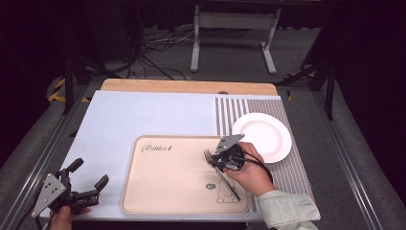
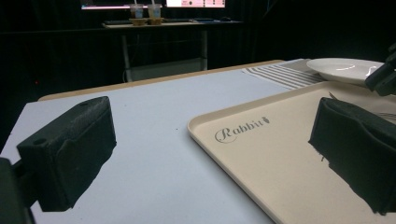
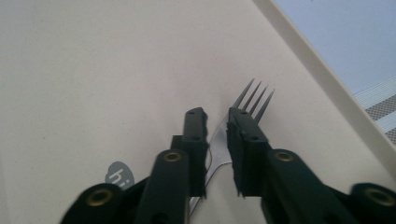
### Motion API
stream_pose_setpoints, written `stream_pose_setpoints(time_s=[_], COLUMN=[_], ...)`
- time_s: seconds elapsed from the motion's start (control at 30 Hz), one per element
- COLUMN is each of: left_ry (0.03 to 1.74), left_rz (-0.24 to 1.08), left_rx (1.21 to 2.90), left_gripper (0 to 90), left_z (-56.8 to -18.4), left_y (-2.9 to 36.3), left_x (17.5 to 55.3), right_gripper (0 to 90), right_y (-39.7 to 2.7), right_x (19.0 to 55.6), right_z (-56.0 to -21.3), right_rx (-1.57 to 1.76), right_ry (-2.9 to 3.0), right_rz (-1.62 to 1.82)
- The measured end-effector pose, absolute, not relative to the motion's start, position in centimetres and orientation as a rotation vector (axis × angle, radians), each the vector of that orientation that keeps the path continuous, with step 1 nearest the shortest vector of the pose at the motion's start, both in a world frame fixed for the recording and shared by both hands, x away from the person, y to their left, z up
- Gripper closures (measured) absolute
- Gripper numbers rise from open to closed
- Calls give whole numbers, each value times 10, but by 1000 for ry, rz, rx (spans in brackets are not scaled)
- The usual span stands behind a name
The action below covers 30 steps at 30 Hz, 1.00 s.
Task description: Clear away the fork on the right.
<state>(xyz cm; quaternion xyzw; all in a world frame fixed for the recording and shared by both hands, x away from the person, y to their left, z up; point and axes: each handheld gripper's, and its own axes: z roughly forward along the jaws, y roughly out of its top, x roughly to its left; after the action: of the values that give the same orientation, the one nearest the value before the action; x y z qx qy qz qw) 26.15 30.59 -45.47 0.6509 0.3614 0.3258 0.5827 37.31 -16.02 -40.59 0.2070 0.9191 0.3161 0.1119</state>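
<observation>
A silver fork (image 1: 229,186) lies on the beige "Rabbit" tray (image 1: 158,191), tines pointing away from the person. My right gripper (image 1: 218,160) points down at the fork's neck, just behind the tines. In the right gripper view its jaws (image 3: 217,116) stand close together with the fork (image 3: 254,95) pinched at the neck between the pads, resting on the tray (image 3: 93,70). My left gripper (image 1: 89,173) hovers near the table's front left corner, open, with nothing between its jaws (image 2: 212,154).
A white plate (image 1: 262,134) rests on the striped mat (image 1: 292,167) right of the tray; it also appears as the plate (image 2: 345,67) in the left gripper view. A pale blue mat (image 1: 143,115) covers the table. A metal stand (image 1: 234,21) is on the floor beyond.
</observation>
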Motion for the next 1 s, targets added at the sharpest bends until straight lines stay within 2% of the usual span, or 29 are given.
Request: stream_pose_setpoints(time_s=[0.13, 0.53, 1.0], left_ry=[843, 844, 846], left_rz=[760, 759, 758], left_rx=[1522, 1522, 1526], left_gripper=[10, 10, 10], left_z=[-455, -455, -455], left_y=[306, 306, 306], left_x=[262, 261, 262], right_gripper=[900, 900, 900], right_y=[-159, -152, -156], right_x=[376, 381, 384], right_z=[-415, -433, -434], right_rx=[647, 656, 667], right_ry=[2746, 2797, 2788], right_rz=[902, 827, 797])
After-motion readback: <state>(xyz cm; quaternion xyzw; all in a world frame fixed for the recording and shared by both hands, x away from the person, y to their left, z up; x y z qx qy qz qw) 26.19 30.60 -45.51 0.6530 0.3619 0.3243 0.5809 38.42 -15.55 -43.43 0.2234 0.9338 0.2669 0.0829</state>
